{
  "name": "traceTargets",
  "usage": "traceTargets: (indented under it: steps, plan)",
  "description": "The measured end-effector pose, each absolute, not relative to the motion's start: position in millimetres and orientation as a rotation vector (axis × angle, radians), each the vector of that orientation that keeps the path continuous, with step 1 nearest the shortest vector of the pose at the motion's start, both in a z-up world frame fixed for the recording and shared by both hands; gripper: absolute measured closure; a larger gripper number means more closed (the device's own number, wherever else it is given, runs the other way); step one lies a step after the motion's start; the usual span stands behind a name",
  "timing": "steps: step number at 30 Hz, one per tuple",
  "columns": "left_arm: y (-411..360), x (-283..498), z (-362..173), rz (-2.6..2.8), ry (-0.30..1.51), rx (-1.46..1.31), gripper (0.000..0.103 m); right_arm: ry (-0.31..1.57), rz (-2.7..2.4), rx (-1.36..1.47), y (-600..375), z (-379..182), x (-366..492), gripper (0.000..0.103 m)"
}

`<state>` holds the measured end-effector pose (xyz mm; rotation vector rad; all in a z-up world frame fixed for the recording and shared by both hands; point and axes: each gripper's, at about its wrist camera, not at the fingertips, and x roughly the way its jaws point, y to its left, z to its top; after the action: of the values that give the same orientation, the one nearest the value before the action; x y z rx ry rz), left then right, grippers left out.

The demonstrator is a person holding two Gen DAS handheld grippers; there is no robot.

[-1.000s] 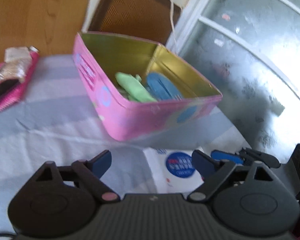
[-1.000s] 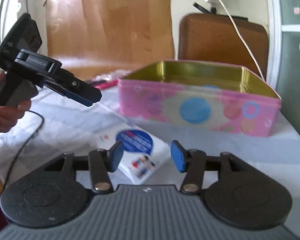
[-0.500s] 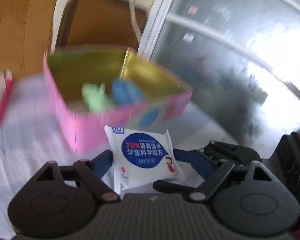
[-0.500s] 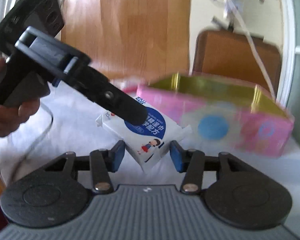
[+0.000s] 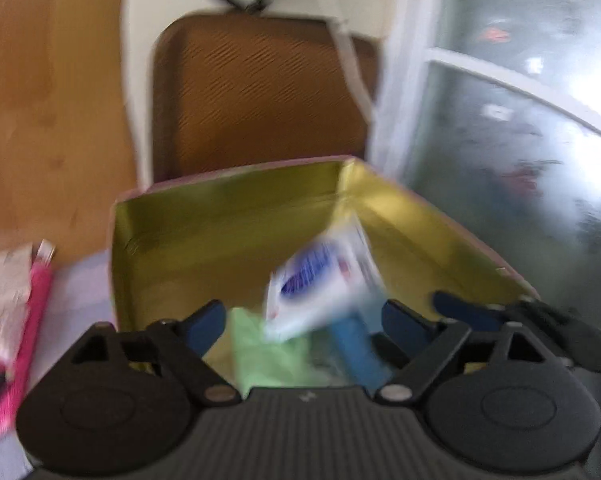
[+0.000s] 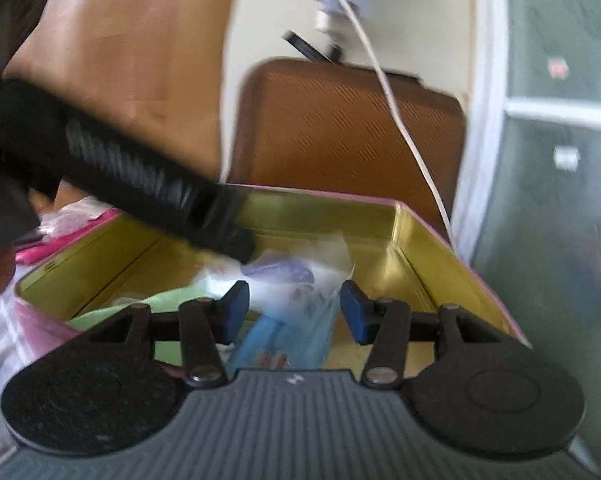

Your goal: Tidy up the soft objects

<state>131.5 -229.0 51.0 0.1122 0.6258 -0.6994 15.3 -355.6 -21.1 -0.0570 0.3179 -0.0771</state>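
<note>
Two handheld grippers hover over an open pink tin (image 5: 116, 280) with a gold interior, standing on a cloth-covered table. A blurred white wet-wipes packet (image 5: 324, 284) with a blue label hangs tilted over the tin's inside, free of both sets of fingers, apparently dropping in. The left gripper (image 5: 300, 316) has its jaws spread wide with nothing between them, likely to let the packet go. The right gripper (image 6: 294, 312) is also spread and empty, poised just above the near wall. Under the packet lie a green soft item (image 5: 264, 356) and a blue one (image 5: 356, 348). A pink package (image 5: 16, 320) lies on the table, left of the tin.
</note>
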Motion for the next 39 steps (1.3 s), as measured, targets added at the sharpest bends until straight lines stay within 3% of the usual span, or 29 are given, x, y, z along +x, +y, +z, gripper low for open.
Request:
traceTargets:
  steps: [15,39]
  plan:
    - [-188.9,76.8,54.1,-0.497,0.63,0.076,0.012,0.196,-0.064,0.252,-366.2,0.3,-67.0,0.049]
    - [-94.5,25.3,35.8,-0.342,0.576,0.108,0.007,0.293,-0.028,0.249,-296.3,4.3,-66.2,0.049]
